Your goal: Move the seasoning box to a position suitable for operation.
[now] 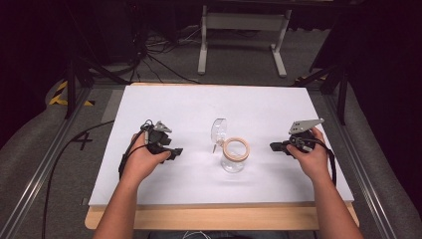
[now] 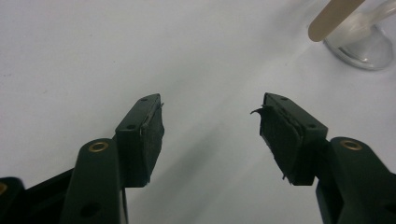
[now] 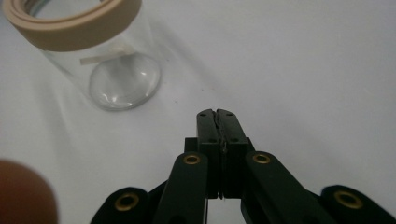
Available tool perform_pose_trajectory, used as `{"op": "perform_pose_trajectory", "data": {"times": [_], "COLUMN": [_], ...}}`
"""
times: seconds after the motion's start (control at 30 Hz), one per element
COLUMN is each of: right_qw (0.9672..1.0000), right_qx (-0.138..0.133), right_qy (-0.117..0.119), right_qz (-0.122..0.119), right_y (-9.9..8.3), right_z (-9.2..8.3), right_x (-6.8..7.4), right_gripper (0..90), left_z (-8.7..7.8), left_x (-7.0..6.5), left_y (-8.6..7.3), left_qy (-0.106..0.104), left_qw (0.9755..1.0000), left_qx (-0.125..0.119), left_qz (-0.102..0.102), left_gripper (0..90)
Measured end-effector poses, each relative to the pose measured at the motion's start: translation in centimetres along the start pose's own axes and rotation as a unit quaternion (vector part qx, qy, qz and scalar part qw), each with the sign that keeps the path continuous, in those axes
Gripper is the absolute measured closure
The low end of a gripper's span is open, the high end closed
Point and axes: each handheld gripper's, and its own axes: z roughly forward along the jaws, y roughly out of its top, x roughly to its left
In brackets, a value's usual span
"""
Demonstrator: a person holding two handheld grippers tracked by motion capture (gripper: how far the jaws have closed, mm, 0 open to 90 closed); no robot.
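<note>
**Two hand-held grippers flanking a glass jar on a white table**

Left gripper: held in the person's left hand at the left of the white table, lying low over the surface and pointing right toward the jar. Jaws spread wide apart, nothing between the pads; bare tabletop shows through the gap.

Glass jar: clear, upright, at the middle of the table between the two grippers and apart from both. A tan ring sits around its open mouth. A hinged clear lid stands swung back on the far-left side of the rim.

Right gripper: held in the right hand at the right of the table, pointing left toward the jar. Jaws pressed fully together, pad against pad, gripping nothing. A grey three-cornered plate rides on top.
</note>
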Motion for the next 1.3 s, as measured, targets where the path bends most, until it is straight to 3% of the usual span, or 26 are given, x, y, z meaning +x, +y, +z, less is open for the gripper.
{"op": "perform_pose_trajectory", "data": {"times": [0.13, 0.4, 0.7, 0.8, 0.97, 1.03, 1.3], "right_qw": [0.9999, 0.9996, 0.9987, 0.9986, 0.9988, 0.9990, 0.9990], "right_qx": [-0.004, -0.005, -0.024, -0.024, -0.023, -0.023, -0.019], "right_qy": [0.008, 0.024, 0.042, 0.039, 0.040, 0.036, 0.037], "right_qz": [-0.005, -0.015, -0.018, -0.028, -0.019, -0.016, -0.018], "right_y": [0.4, 1.0, 1.9, 2.5, 2.4, 2.3, 2.5], "right_z": [0.1, 0.7, 1.3, 1.5, 2.3, 2.6, 4.0], "right_x": [0.5, 1.2, 2.1, 2.6, 2.4, 2.3, 2.7], "right_gripper": [90.0, 90.0, 90.0, 90.0, 90.0, 90.0, 90.0], "left_z": [-0.2, -0.6, -0.9, -0.8, -0.9, -0.9, -0.5], "left_x": [-0.4, -1.3, -2.9, -3.7, -4.9, -5.3, -5.3], "left_y": [0.2, 0.4, 1.0, 1.2, 1.6, 1.7, 1.6], "left_qy": [-0.017, -0.027, -0.039, -0.054, -0.060, -0.073, -0.082], "left_qw": [0.9998, 0.9996, 0.9984, 0.9973, 0.9960, 0.9948, 0.9939], "left_qx": [0.004, 0.002, 0.010, 0.012, 0.016, 0.015, 0.022], "left_qz": [-0.003, 0.006, 0.038, 0.048, 0.065, 0.069, 0.071], "left_gripper": [35.9, 32.1, 30.8, 30.7, 30.3, 30.4, 30.7]}}
